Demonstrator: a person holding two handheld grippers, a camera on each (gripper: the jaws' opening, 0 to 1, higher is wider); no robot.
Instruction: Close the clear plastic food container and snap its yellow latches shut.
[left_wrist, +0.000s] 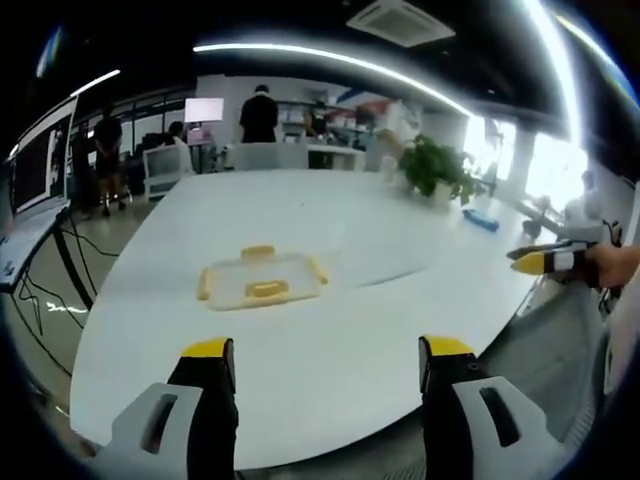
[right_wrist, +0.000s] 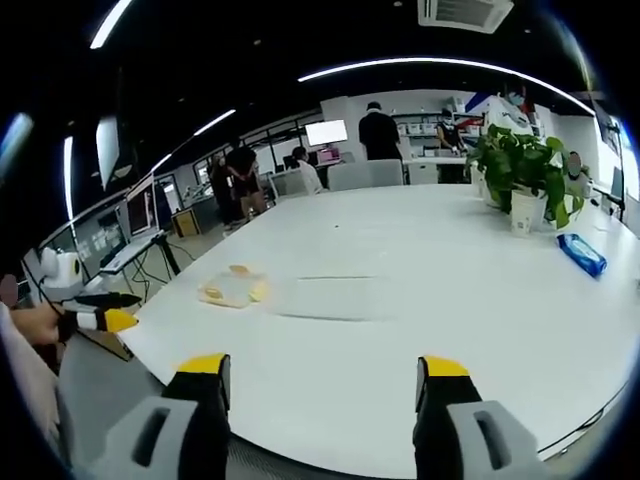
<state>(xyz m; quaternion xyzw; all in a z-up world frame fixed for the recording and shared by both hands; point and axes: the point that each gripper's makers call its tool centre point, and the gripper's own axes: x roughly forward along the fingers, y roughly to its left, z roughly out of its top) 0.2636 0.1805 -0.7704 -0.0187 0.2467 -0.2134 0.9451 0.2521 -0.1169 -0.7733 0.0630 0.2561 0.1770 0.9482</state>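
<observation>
A large white surface (left_wrist: 330, 300) is seen in both views, and the clear plastic food container (left_wrist: 262, 280) is lying on it, well ahead of the left tongs (left_wrist: 327, 352) and slightly to the left of the gap between them. Yellow latches (left_wrist: 266, 290) are seen at its four sides; whether they are snapped down cannot be told at this distance. In the right gripper view the container (right_wrist: 233, 290) is seen small and far off toward the left part of the surface (right_wrist: 420, 320), well apart from the right tongs (right_wrist: 324, 368).

Both pairs of tongs are held wide apart with nothing between them, and their yellow tips are poised over the near edge of the surface, not touching the container. The right tongs (left_wrist: 545, 261) are also seen at the right edge of the left gripper view, held in a hand (left_wrist: 612, 266); the left tongs (right_wrist: 103, 318) appear at the left edge of the right gripper view.

A potted green plant (left_wrist: 438, 170) in a white pot is standing on the far side of the surface, and a blue packet (right_wrist: 581, 253) is lying near it. No writing can be read on the packet or on anything else. Several people (left_wrist: 259, 115) and lit screens (right_wrist: 327, 132) are seen in the office beyond.
</observation>
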